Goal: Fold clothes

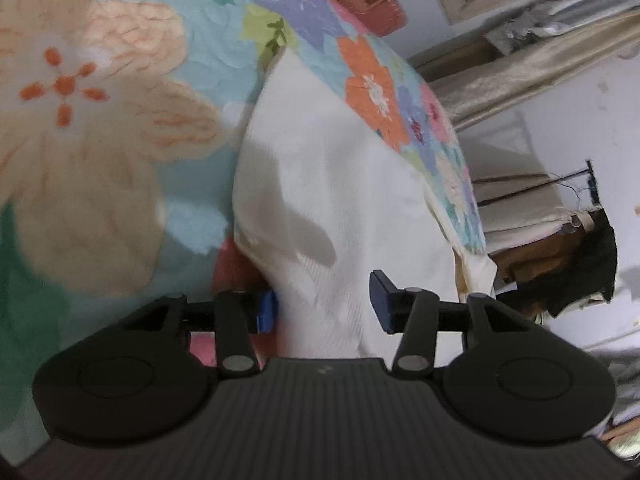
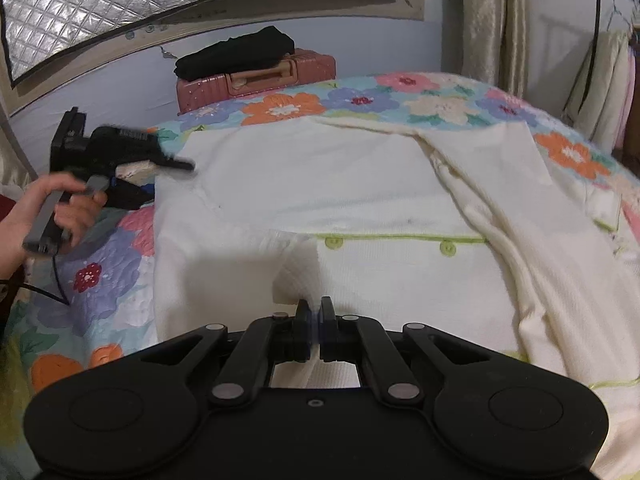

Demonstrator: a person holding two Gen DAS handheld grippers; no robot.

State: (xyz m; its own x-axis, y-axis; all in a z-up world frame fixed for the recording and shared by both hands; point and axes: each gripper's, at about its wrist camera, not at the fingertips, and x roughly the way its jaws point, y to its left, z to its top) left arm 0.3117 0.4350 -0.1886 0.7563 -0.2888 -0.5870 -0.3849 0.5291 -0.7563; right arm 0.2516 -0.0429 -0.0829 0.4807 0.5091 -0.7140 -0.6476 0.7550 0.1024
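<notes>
The cream knit cardigan with green buttons lies spread across the bed's floral quilt, its button placket running left to right, one sleeve trailing toward the bed's right edge. The right gripper has its jaws pressed together on a raised fold of the near hem. The left gripper, jaws apart, hovers at the garment's left edge with cloth between them, so it seems nearer to take that side.
</notes>
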